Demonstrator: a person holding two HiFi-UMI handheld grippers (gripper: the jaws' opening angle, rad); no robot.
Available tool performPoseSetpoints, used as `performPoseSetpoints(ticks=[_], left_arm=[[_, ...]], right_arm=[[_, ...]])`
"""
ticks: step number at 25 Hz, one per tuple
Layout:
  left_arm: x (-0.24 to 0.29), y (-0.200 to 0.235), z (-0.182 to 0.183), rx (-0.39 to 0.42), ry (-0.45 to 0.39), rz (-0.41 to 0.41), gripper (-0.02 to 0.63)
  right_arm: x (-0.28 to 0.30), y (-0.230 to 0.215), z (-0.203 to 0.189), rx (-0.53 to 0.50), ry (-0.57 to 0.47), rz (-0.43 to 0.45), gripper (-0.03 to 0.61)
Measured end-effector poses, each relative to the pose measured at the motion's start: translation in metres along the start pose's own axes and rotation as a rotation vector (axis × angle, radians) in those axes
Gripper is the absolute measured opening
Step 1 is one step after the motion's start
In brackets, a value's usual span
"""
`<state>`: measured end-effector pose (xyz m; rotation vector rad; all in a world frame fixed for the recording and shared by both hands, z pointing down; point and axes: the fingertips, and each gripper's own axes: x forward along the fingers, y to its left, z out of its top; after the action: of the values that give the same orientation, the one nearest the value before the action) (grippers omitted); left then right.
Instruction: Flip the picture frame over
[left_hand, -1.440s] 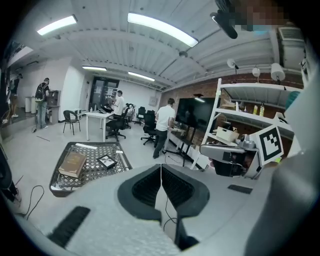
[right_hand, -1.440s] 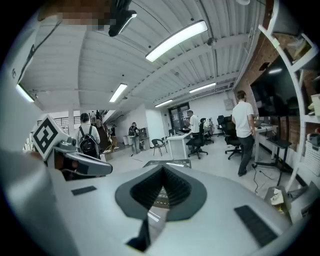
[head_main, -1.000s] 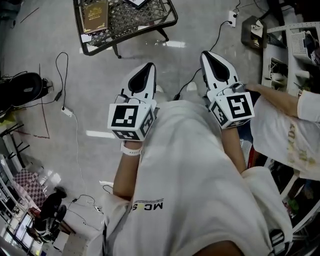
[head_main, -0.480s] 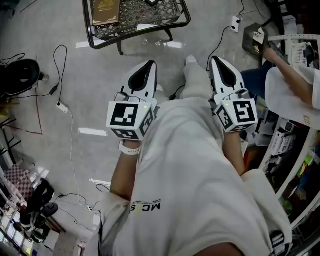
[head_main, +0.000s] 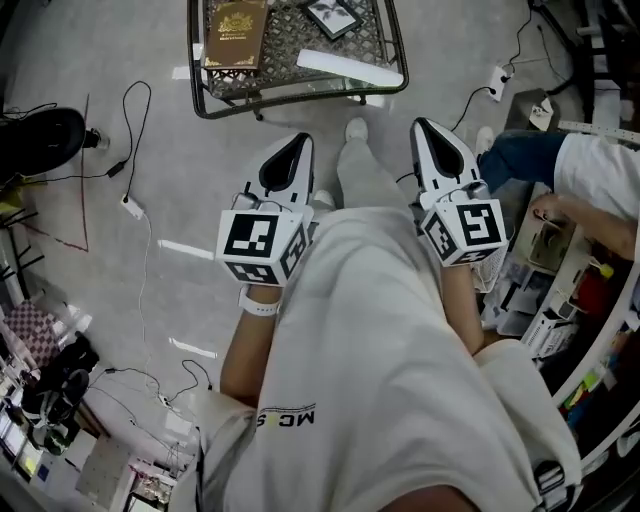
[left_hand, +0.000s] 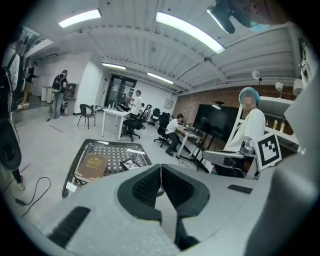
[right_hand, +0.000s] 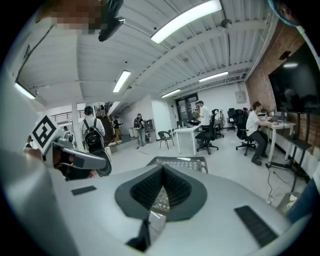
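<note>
The picture frame (head_main: 333, 15) is a small dark-edged frame lying flat on a black mesh table (head_main: 392, 45) at the top of the head view. The left gripper view shows the picture frame (left_hand: 131, 163) beside a brown book (left_hand: 91, 166). My left gripper (head_main: 291, 146) and right gripper (head_main: 424, 127) are held at waist height, well short of the table, pointing toward it. Both are shut with nothing between the jaws. In the gripper views the left gripper (left_hand: 161, 167) and right gripper (right_hand: 162, 168) show closed tips.
A brown book (head_main: 235, 34) and a white strip (head_main: 350, 67) also lie on the table. Cables and a power strip (head_main: 132, 207) trail on the floor at left. A seated person (head_main: 590, 180) and cluttered shelves are at right. A dark fan (head_main: 40, 145) sits far left.
The table has slid lower into the head view, so it is nearer, and the picture frame now shows. Both grippers stay shut and held the same way.
</note>
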<state>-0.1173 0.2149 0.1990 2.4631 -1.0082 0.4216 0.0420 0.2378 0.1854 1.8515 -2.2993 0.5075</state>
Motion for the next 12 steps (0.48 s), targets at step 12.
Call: performPoseSetpoints(ticks=[12], left_arm=[[0.143,0.034,0.089,-0.007,0.039,0.129,0.029]], right_arm=[[0.154,-0.102,0.058,0.008,0.022,0.184,0.017]])
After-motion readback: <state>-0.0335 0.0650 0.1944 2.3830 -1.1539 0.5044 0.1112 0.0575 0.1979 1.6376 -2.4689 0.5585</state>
